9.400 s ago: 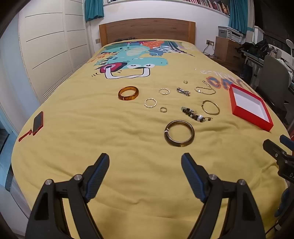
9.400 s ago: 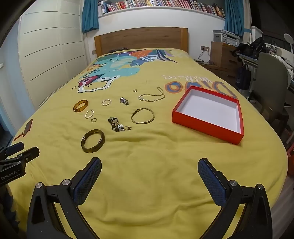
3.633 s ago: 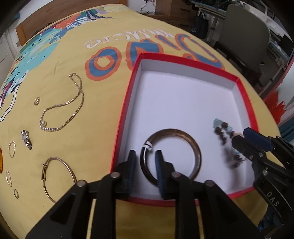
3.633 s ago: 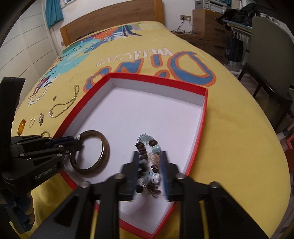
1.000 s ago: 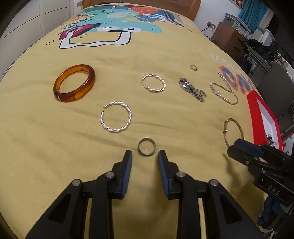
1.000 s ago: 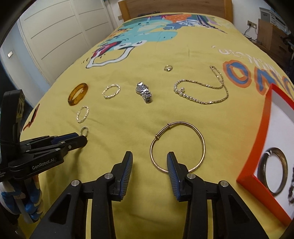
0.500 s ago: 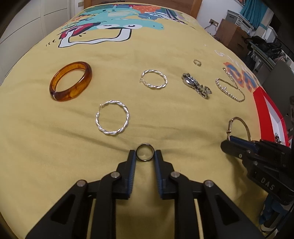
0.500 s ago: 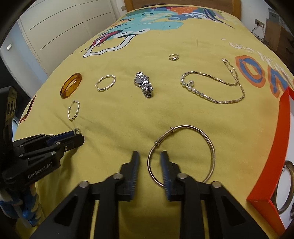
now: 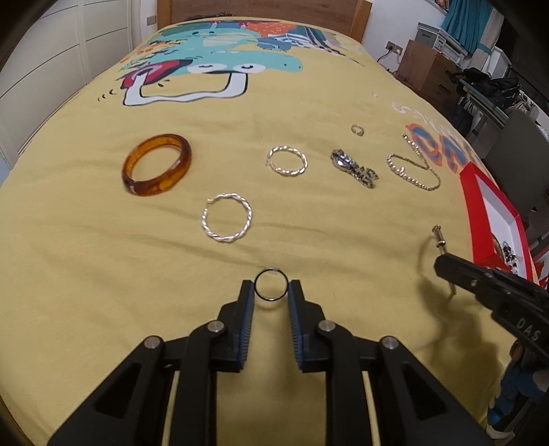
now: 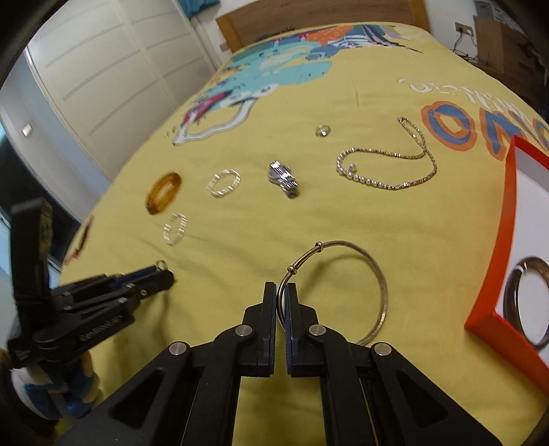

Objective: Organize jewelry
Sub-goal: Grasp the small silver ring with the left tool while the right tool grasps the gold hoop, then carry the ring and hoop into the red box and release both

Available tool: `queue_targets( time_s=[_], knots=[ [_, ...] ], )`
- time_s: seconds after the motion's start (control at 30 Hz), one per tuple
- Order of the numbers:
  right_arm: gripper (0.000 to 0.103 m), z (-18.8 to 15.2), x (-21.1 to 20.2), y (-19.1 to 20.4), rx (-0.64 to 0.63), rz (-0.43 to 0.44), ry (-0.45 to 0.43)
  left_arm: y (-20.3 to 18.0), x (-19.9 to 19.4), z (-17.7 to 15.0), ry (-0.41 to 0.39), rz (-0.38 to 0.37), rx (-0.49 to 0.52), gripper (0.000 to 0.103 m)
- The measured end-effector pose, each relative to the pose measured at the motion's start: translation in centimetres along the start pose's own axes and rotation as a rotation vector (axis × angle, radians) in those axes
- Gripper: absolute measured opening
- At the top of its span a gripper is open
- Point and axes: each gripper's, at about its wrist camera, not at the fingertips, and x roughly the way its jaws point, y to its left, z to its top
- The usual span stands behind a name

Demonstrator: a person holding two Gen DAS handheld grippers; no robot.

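Two grips: left hand-held gripper (image 9: 271, 291) pinching small ring (image 9: 271, 284), right hand-held gripper (image 10: 280, 291) clamping thin bangle (image 10: 372, 267).

Yellow cartoon bedspread (image 9: 308, 103), wooden headboard (image 9: 260, 8), white wardrobe doors (image 10: 113, 58)

Left gripper (image 9: 271, 290) fingers nearly closed, gripping; right gripper (image 10: 280, 291) fingers pinched together, angled down.
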Motion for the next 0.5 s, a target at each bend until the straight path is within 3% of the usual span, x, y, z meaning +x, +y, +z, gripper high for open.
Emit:
queue_targets(
  time_s=[0.5],
  knots=[
    [0.003,-2.9,-7.1,3.6,0.125,0.171,-0.106,0.3,-8.0,-2.4,-0.087,-0.021,0.003,0.018]
  ],
)
